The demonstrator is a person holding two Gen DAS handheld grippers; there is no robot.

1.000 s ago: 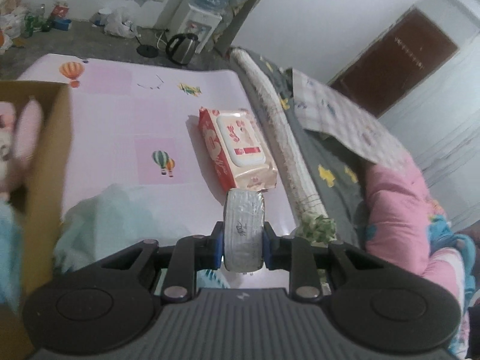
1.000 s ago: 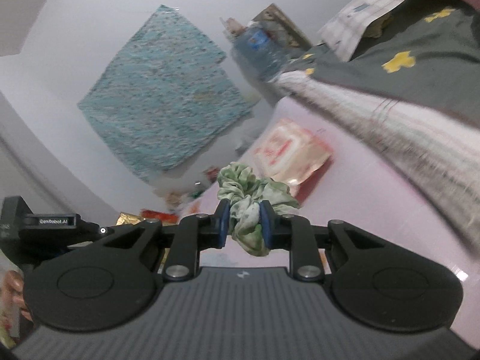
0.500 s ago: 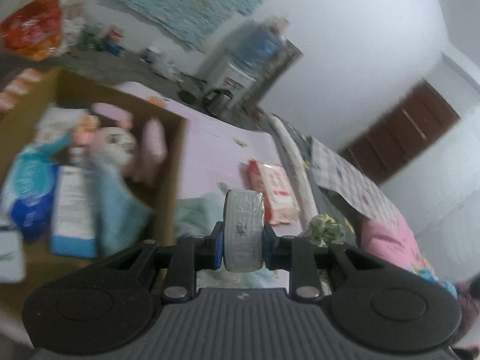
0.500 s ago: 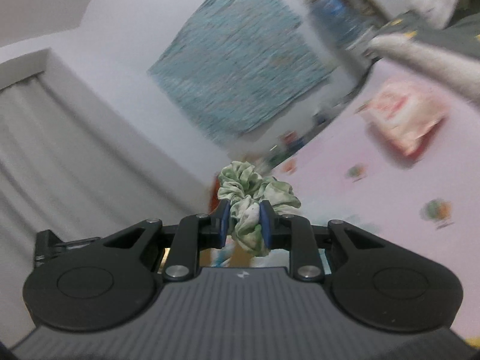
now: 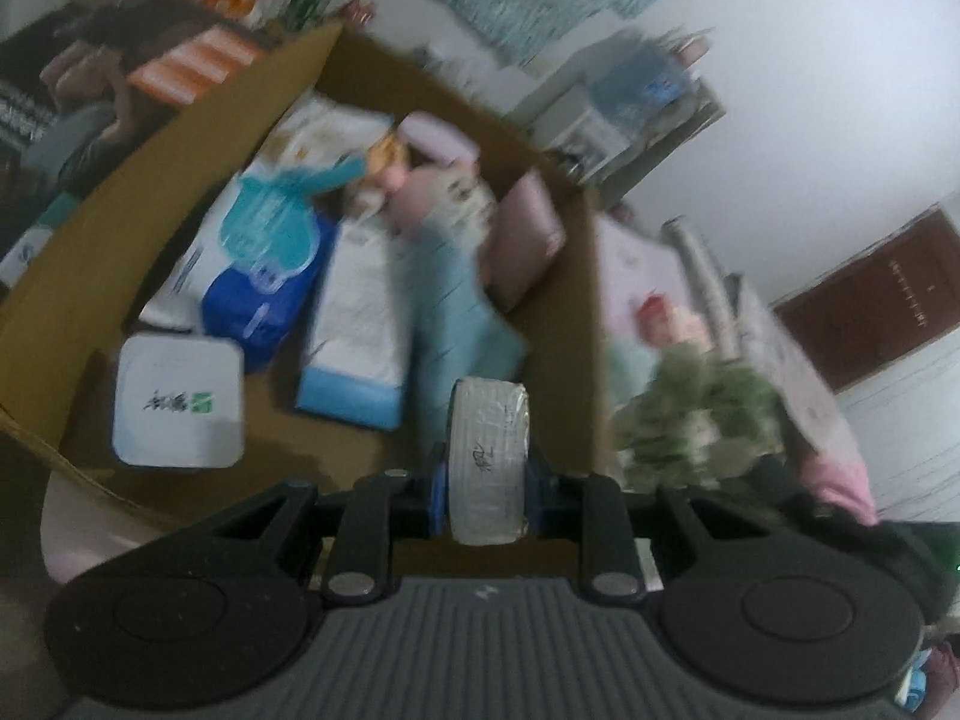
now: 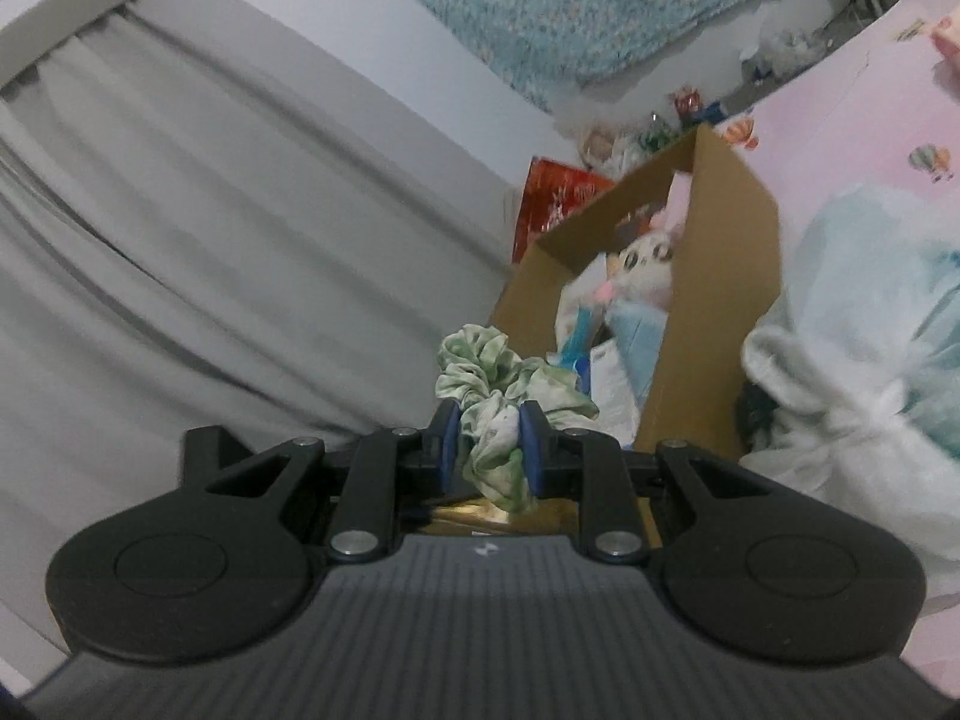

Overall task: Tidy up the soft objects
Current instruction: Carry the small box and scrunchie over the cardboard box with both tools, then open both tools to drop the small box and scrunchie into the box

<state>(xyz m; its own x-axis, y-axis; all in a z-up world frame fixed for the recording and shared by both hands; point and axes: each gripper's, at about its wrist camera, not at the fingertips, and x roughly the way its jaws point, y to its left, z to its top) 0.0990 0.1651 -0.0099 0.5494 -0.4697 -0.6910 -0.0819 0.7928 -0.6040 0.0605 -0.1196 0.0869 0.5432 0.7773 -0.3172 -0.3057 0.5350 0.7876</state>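
My left gripper [image 5: 487, 480] is shut on a white wrapped tissue pack [image 5: 489, 456] and holds it over the near edge of an open cardboard box [image 5: 576, 324]. The box holds tissue packs, a blue wipes pack [image 5: 264, 276], a white tub [image 5: 179, 401] and a pink plush toy [image 5: 444, 192]. My right gripper [image 6: 491, 450] is shut on a green and white scrunchie [image 6: 504, 384], held in the air beside the same box [image 6: 720, 276]. The scrunchie also shows blurred in the left wrist view [image 5: 696, 414].
A pink balloon-print mat [image 6: 888, 108] lies right of the box with a light blue and white cloth [image 6: 864, 324] heaped on it. Grey curtains [image 6: 210, 252] hang on the left. A bed [image 5: 798, 396] and a water dispenser [image 5: 606, 114] stand beyond the box.
Both grippers swung left from the mat toward the cardboard box, still holding their items. The left one now looks down into the box. The right one has come close beside it.
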